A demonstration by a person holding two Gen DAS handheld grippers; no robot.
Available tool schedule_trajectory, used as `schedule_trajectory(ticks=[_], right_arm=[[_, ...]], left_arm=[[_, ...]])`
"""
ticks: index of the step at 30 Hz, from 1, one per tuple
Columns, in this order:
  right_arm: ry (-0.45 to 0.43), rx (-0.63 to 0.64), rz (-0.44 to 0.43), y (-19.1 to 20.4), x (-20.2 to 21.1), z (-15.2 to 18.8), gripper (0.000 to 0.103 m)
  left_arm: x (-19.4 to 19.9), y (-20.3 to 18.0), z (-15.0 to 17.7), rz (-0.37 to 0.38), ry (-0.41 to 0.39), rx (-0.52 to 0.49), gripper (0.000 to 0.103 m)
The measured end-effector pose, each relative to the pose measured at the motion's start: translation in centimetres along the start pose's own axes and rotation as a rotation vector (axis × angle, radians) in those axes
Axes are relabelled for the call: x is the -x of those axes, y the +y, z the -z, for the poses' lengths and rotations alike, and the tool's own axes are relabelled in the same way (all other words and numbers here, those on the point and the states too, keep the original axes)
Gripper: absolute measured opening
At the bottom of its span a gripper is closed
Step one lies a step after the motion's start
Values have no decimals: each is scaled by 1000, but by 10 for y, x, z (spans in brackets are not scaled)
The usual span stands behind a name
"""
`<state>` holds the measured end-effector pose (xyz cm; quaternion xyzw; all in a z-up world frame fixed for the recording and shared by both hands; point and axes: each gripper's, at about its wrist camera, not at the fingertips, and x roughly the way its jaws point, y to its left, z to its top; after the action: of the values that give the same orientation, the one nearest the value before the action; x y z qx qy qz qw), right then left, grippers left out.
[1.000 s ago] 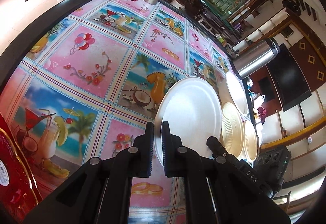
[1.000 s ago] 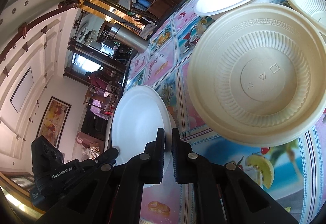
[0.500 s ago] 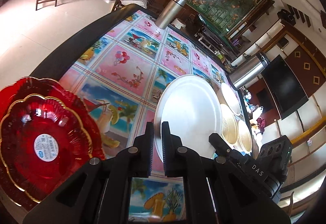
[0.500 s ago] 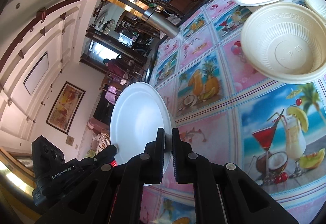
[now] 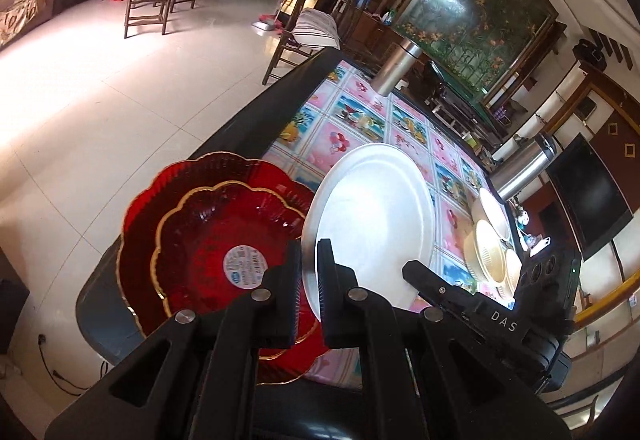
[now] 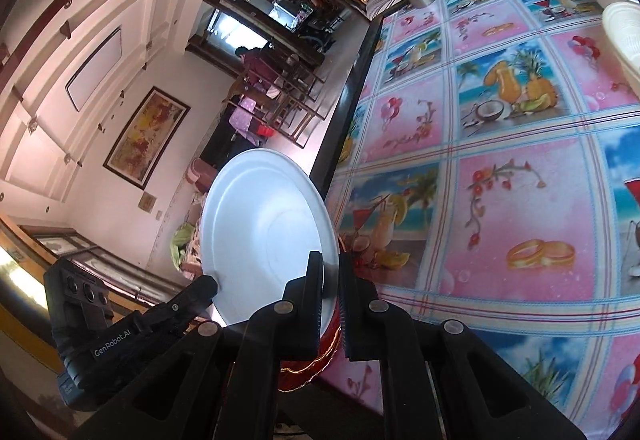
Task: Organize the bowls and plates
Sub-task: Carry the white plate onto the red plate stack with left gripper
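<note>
- My left gripper [image 5: 309, 272] is pinching the near rim of the white plate [image 5: 376, 215], jaws pressed onto its edge.
- My right gripper [image 6: 330, 284] is clamped on the same white plate [image 6: 264, 236] at the opposite rim; in the left wrist view its black finger meets the plate edge at about 4 o'clock of the plate.
- The plate is carried between both grippers, tilted, off the table.
- In the left view the red plates [image 5: 208, 240] sit at 9 o'clock of the white plate: a smaller gold-rimmed one nested in a larger one, with a round label in the middle.
- The red stack lies at the near corner of the table [image 5: 280, 99], partly over the dark edge.
- In the right view a sliver of red rim [image 6: 316, 360] shows just under the white plate.
- Cream bowls [image 5: 490, 252] stand at 3 o'clock of the plate, well apart from it, by the far table edge.
- A steel flask [image 5: 520, 171] stands at 2 o'clock, behind the bowls.
- The tablecloth [image 6: 500, 159] has pink and fruit-drink squares.
</note>
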<state>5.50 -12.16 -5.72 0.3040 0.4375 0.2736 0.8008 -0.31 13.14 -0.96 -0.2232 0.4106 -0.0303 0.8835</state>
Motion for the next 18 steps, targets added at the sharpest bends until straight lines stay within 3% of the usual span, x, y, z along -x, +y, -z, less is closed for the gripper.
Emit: schedule_trajectory(ticks=[11, 18], right_arm=[[135, 57, 49, 28, -55, 28, 8], [164, 62, 76, 29, -71, 34, 8]], left_arm=[[-10, 48, 13, -68, 53, 61, 6], [-19, 56, 17, -72, 80, 61, 6]])
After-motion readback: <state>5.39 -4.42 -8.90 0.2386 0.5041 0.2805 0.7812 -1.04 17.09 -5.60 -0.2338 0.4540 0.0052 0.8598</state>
